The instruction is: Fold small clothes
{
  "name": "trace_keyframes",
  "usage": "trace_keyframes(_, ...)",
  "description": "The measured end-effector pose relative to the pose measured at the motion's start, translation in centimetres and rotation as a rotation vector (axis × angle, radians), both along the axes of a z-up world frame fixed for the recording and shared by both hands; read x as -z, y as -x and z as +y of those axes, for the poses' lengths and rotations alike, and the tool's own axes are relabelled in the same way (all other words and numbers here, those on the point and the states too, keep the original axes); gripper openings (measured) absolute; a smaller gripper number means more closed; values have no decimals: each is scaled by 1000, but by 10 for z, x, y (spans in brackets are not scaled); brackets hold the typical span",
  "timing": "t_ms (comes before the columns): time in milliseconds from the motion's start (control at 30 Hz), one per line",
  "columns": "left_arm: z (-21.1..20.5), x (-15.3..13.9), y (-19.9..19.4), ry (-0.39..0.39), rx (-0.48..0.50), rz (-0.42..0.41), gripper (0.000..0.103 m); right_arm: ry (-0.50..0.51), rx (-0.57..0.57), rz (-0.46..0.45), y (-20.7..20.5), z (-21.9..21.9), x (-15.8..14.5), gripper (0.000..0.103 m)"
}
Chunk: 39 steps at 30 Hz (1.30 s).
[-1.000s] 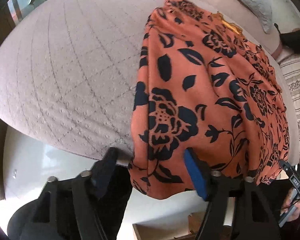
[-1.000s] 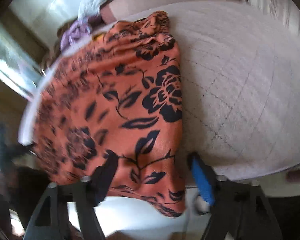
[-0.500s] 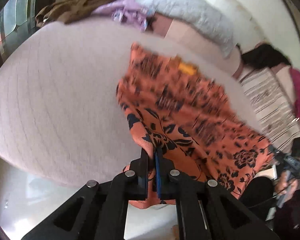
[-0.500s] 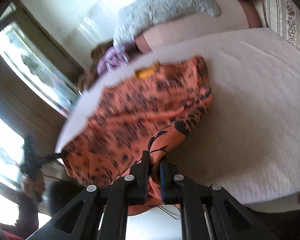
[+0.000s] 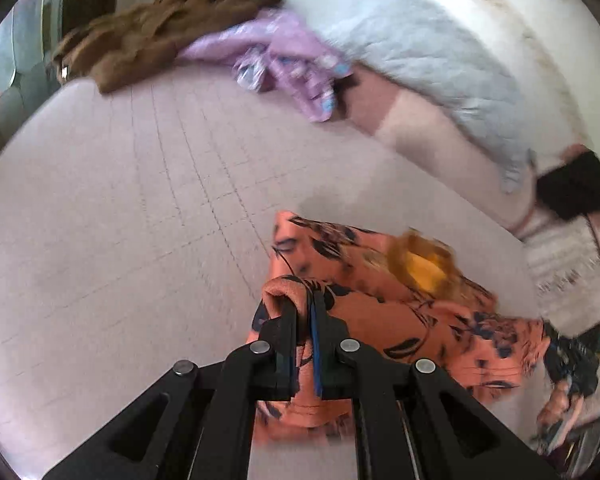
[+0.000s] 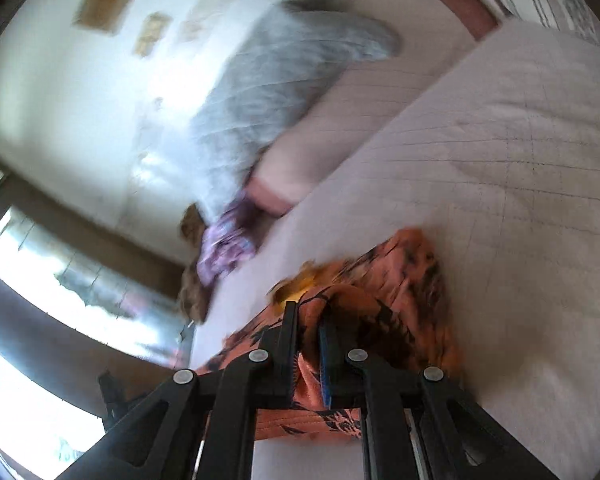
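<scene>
Orange cloth with black flowers (image 5: 400, 312) lies on the pale quilted bed cover (image 5: 120, 220), near its front edge. It looks like a small dress or top, with a yellow patch (image 5: 420, 268) showing inside the neck part.

The left gripper (image 5: 304, 312) is squeezed tight on one corner of the cloth. You can see the cloth bunched up between its black finger and its blue pad. The right gripper (image 6: 308, 320) is squeezed tight on another corner in the same way. Each claw holds its own side, so I think the two hands mean to carry one edge over to meet the far edge. That would make the first fold, and holding both corners keeps the edge straight.

The cloth already looks doubled over under the left claw, so the fold seems about halfway done. The pictures are blurry, so I cannot tell just how neat it is.

Farther back, well apart from the orange cloth, sit a purple garment (image 5: 284, 68) and a brown one (image 5: 160, 24). They are likely waiting their turn. A grey pillow (image 5: 428, 52) leans by the wall.

Next the corners need to be laid down flat, then let go. If one claw pulls harder, the fold could go crooked.
</scene>
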<state>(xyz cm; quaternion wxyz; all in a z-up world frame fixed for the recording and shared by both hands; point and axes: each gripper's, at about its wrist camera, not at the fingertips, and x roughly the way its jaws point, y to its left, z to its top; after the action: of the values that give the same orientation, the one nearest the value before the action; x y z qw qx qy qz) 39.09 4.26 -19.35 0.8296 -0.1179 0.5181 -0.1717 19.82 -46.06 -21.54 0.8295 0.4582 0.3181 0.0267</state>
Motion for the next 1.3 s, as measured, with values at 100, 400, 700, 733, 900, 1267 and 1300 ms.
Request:
trace_keyframes(100, -14, 50, -29, -45, -63, 50, 8, -52, 41, 173, -39, -14, 59, 15)
trace_keyframes(400, 9, 42, 0, 144, -252, -68, 14, -41, 94, 72, -39, -32, 42, 76)
trace_keyframes(700, -35, 19, 125, -28, -157, -240, 65, 311, -150, 39, 3, 54, -16, 39)
trace_keyframes(733, -46, 25, 131, -52, -118, -213, 65, 335, -207, 60, 2, 74, -12, 37)
trace_keyframes(900, -77, 54, 132, -108, -16, -106, 60, 387, -402, 187, -9, 153, 22, 36)
trace_keyframes(1267, -50, 54, 56, 42, -44, -83, 58, 563, -336, 141, -88, 169, 21, 36)
trace_keyframes(1300, -47, 50, 52, 55, -63, -101, 58, 568, -295, 115, -100, 163, 12, 36)
